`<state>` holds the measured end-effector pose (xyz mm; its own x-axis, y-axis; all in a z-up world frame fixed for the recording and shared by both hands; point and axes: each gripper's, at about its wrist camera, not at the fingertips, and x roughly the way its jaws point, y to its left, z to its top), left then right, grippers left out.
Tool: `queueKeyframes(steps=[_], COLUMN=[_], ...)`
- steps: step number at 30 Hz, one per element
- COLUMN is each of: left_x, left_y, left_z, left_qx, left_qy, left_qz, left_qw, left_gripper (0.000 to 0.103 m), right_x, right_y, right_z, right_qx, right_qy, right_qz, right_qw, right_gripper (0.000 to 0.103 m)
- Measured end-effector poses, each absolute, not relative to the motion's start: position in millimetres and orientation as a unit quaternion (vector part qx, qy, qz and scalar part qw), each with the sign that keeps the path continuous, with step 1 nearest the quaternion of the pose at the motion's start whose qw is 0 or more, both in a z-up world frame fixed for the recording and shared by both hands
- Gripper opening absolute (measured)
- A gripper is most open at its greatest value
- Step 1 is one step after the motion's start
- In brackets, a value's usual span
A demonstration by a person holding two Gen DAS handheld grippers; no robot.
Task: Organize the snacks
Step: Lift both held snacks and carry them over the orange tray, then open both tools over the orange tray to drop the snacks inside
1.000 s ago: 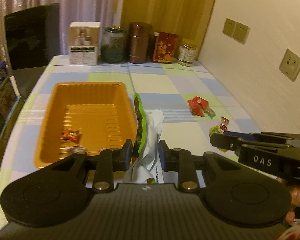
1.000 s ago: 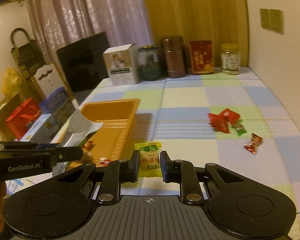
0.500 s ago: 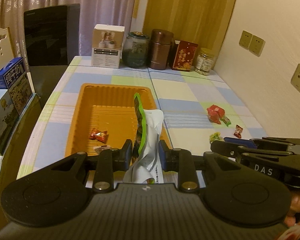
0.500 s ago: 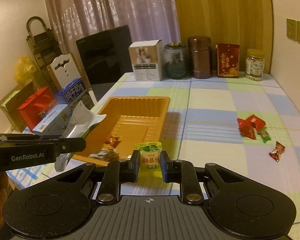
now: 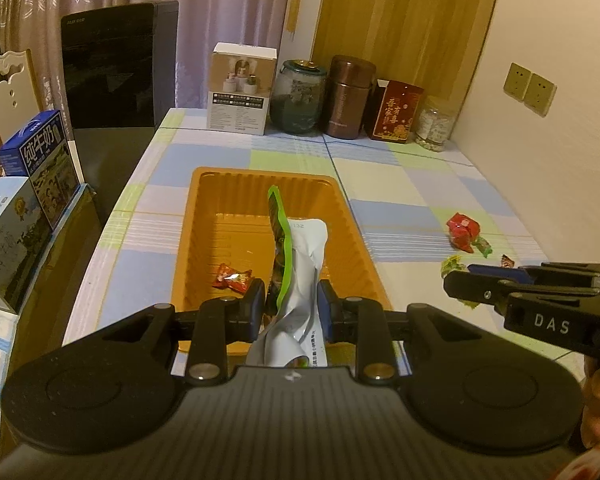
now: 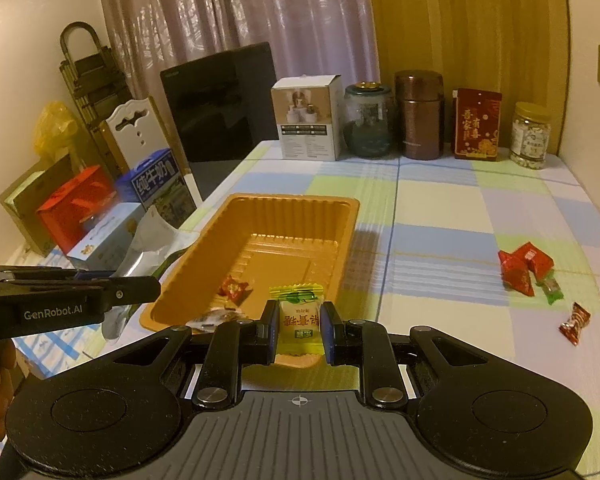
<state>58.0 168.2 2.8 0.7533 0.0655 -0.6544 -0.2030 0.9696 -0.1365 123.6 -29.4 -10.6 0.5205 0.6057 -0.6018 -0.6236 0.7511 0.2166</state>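
Observation:
My left gripper [image 5: 291,300] is shut on a silver snack bag [image 5: 300,280] with a green edge, held over the near end of the orange tray [image 5: 204,216]. My right gripper [image 6: 299,326] is shut on a yellow wrapped candy [image 6: 299,312], just above the tray's [image 6: 292,208] near right corner. A red wrapped candy [image 5: 233,276] [image 6: 233,289] lies in the tray, beside a pale wrapper [image 6: 212,316]. On the checked cloth to the right lie red packets [image 6: 524,266], a green candy [image 6: 550,285] and a red twist candy [image 6: 575,322]. The right gripper's side [image 5: 540,300] shows in the left wrist view.
A white box [image 5: 242,88], a glass jar [image 5: 298,96], a brown canister [image 5: 350,96], a red box [image 5: 398,112] and a small jar [image 5: 434,124] line the table's far edge. A black chair [image 5: 116,68] and stacked cartons [image 5: 32,168] stand to the left. A wall is at the right.
Both grippers have drawn back toward me with their loads still held; the tray and table now show farther ahead and more of the room at the left is in view.

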Motion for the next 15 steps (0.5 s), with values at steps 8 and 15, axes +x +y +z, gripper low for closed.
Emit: queueKeyframes(steps=[8,15], left_x=[80.4,101.0], left_y=[188.6,204.8], left_z=[-5.0,-15.8], left_qx=[-0.088,-0.082], left_qy=[0.352,0.363], left_qz=[0.074,0.074], left_qw=[0.929,0.925], left_gripper=[0.025,0.025], right_x=[146.2,163.3], right_y=[-6.1,13.1], right_z=[-16.6,-27.4], right_qx=[-0.020,-0.019], right_qy=[0.344,0.352], right_qz=[0.360,0.361], right_qw=[0.867,0.863], right_gripper=[0.022,0.022])
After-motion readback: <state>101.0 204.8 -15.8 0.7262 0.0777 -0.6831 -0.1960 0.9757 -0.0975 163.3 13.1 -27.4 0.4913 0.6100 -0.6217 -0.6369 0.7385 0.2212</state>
